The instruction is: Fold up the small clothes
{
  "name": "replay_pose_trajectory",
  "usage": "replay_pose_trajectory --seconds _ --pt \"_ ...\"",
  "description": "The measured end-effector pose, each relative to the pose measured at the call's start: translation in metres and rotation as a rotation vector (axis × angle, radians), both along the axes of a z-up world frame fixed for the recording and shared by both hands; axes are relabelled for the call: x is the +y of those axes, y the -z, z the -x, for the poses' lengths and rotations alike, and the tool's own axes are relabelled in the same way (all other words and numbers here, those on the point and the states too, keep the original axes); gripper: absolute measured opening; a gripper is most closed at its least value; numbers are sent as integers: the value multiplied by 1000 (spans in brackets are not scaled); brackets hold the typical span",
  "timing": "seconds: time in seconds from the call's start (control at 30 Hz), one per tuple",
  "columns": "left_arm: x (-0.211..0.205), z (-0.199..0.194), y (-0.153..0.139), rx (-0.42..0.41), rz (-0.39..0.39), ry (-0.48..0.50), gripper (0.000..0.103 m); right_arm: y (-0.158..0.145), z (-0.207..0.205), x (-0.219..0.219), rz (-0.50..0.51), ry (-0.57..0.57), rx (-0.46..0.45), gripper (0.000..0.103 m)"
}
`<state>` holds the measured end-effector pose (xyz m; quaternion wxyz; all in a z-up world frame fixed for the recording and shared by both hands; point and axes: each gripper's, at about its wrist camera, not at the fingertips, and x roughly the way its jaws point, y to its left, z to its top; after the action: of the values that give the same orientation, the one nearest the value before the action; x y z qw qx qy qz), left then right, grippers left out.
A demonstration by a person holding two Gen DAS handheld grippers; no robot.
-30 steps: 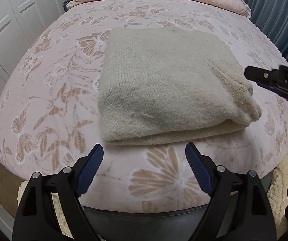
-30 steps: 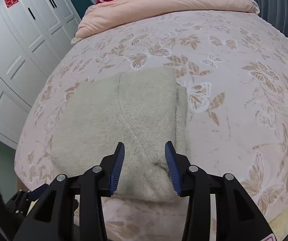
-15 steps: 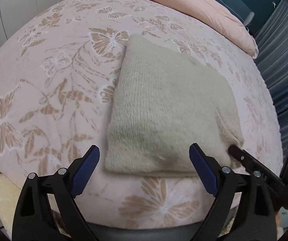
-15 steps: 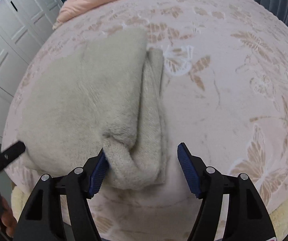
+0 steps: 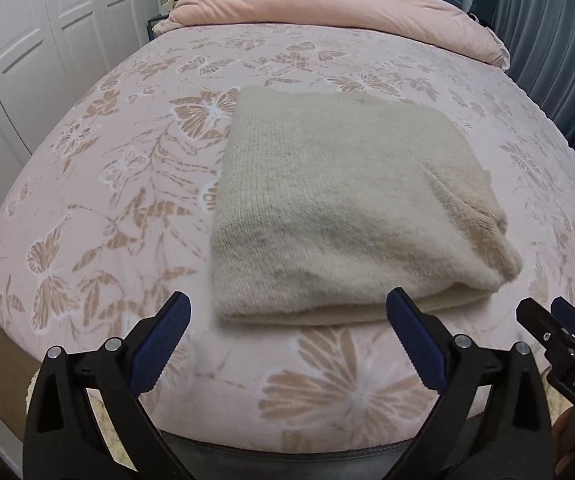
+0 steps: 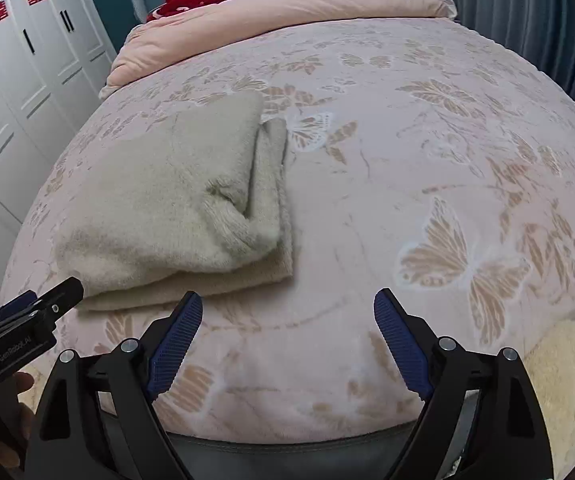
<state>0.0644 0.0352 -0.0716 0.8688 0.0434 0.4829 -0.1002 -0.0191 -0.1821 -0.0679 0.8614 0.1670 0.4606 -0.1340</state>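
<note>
A cream knitted garment [image 5: 339,208] lies folded in a thick rectangle on the pink butterfly bedspread [image 5: 127,184]; it also shows in the right wrist view [image 6: 175,200], at the left. My left gripper [image 5: 287,332] is open and empty, just in front of the garment's near edge. My right gripper [image 6: 287,332] is open and empty, over bare bedspread to the right of the garment's near corner. Each gripper shows at the edge of the other's view, the right one [image 5: 559,340] and the left one [image 6: 35,312].
A pink duvet [image 5: 327,4] is bunched at the head of the bed, with something red [image 6: 183,0] behind it. White wardrobe doors [image 6: 19,80] stand on the left and blue curtains [image 5: 551,40] on the right. A cream fluffy rug [image 6: 559,372] lies beside the bed.
My right gripper has let go of the garment's corner, opened wide and pulled back to the right. My left gripper stayed open and drew back toward the bed's near edge.
</note>
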Motion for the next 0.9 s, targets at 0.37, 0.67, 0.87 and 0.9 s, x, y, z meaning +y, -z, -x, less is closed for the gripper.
replay_pose_trajectory --seconds 0.37,0.67,0.87,0.9 --pt "-23 41 10 -50 -79 -2 96 5 19 30 71 -55 8 86" --pt "-19 55 1 -64 -84 -41 96 -2 31 31 41 -39 -1 86" --pt "-19 63 -6 -81 -91 -62 96 -10 39 34 74 -40 -22 86" --pt "-19 64 -7 -84 -94 -66 95 -11 40 35 78 -41 -25 86"
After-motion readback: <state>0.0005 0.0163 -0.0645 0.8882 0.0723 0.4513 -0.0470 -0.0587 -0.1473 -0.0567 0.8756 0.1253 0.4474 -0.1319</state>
